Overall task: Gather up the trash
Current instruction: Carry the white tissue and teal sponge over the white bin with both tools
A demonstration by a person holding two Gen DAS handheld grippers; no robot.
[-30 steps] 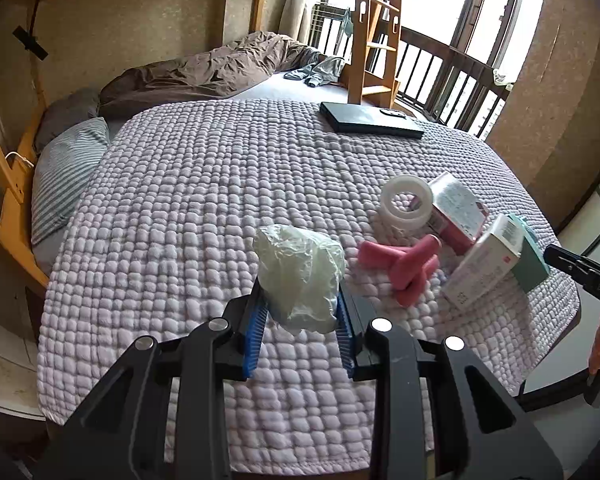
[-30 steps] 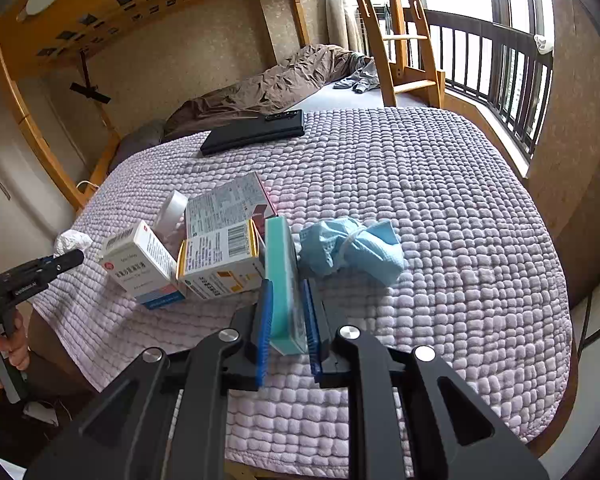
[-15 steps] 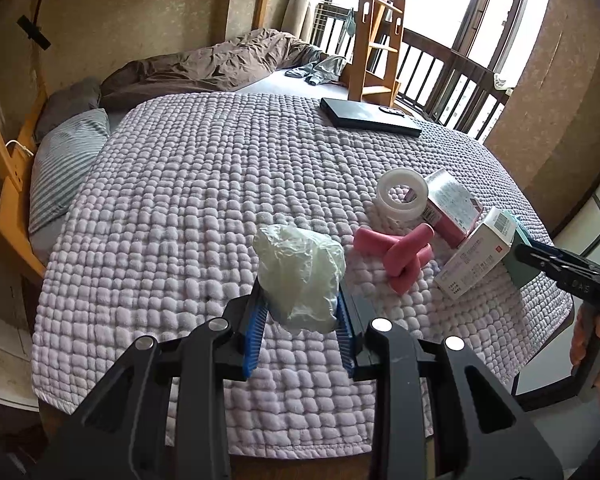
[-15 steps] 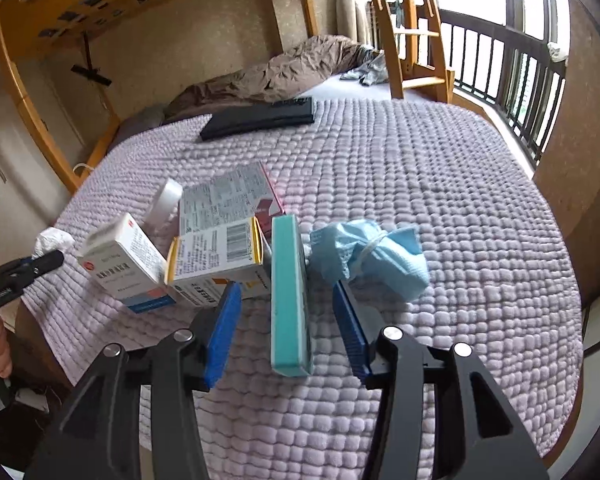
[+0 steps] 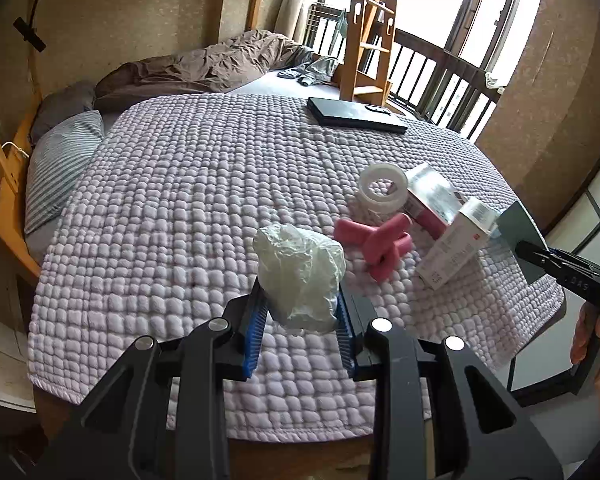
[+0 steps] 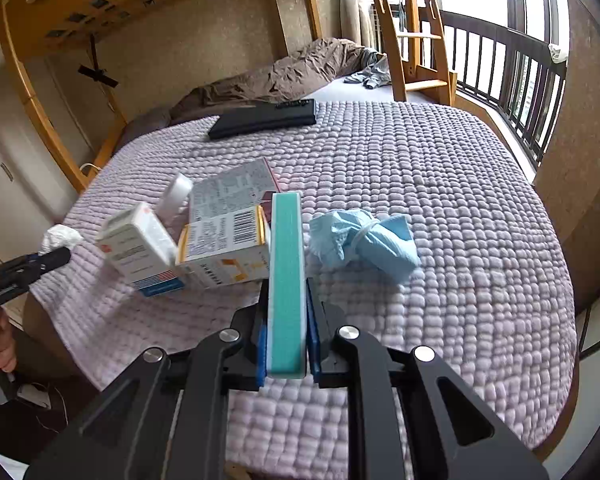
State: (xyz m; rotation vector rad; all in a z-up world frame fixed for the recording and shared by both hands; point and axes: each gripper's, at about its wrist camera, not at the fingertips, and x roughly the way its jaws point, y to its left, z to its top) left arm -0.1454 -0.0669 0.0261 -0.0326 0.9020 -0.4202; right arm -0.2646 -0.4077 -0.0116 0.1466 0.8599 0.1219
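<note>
Lilac quilted bedspread [image 6: 440, 184] covers a bed under a wooden bunk frame. Left gripper [image 5: 300, 316] clamps a crumpled white plastic bag [image 5: 300, 272], same as before, over the near edge. Right gripper [image 6: 286, 332], open half a second ago, now pinches a flat teal box [image 6: 287, 276] upright. Just right of it lies a crumpled blue face mask [image 6: 364, 240]; left, white medicine cartons [image 6: 224, 248]. Pink foam pieces [image 5: 380, 244] and clear tape roll [image 5: 382, 190] sit farther left. Black laptop [image 6: 264, 118] lies far back.
</note>
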